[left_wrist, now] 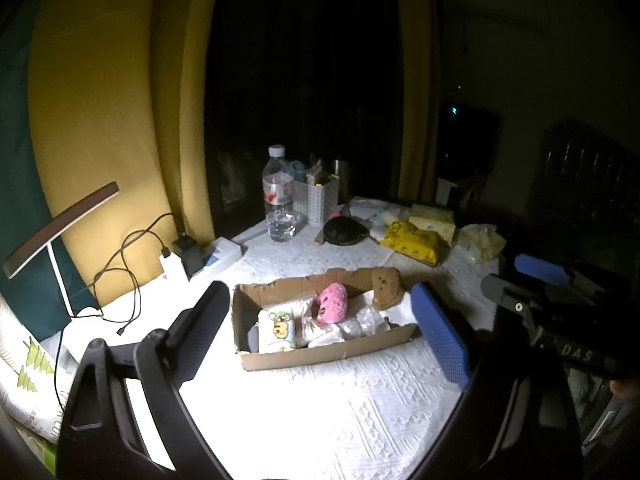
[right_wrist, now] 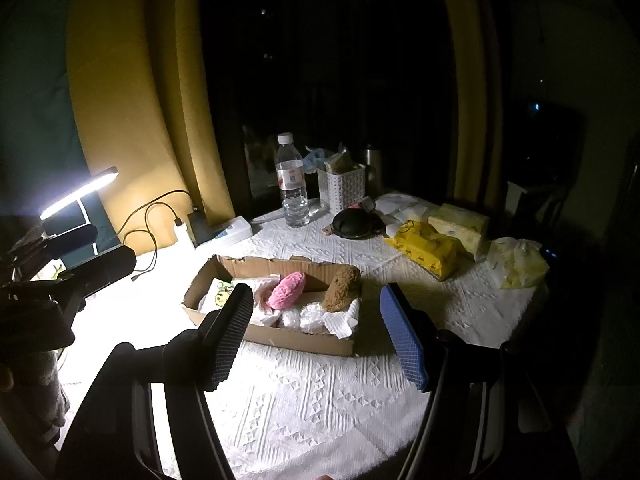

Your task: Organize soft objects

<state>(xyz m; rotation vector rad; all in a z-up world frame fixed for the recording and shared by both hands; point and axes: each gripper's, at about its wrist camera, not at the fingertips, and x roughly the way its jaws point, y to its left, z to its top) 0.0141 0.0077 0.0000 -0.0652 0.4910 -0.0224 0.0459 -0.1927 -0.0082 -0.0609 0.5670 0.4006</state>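
Hovering above the white textured cloth (left_wrist: 320,420) on the desk, the left gripper (left_wrist: 324,332) is holding its jaws spread wide with nothing between them but open air, and the right gripper (right_wrist: 320,332) is doing the same from its own side. Sitting just ahead of both pairs of jaws, framed between the fingers, is a shallow cardboard box (left_wrist: 332,350) with torn edges. Inside it, a pink knitted soft toy (left_wrist: 333,303) is lying near the middle, roughly centred between the left jaws, and a brown fuzzy soft toy (left_wrist: 386,288) is leaning upright at the box's end nearest the blue-padded finger. A white pack with a cartoon print (left_wrist: 280,328) is resting at the opposite end, toward the black finger, and crumpled white paper and clear plastic (right_wrist: 316,318) are filling the space beside the brown toy. Beyond the box, well past the jaws, a clear water bottle (right_wrist: 292,184) is standing beside a white lattice basket (right_wrist: 342,188), with a dark round object (right_wrist: 352,224) lying just in front of them. Off to the blue-finger side, a yellow printed tissue pack (right_wrist: 430,250) and paler yellow packs (right_wrist: 460,220) are lying on the cloth. Out past the black finger, a desk lamp (right_wrist: 80,192) is glowing brightly, and black cables (left_wrist: 120,276) are trailing toward a charger.
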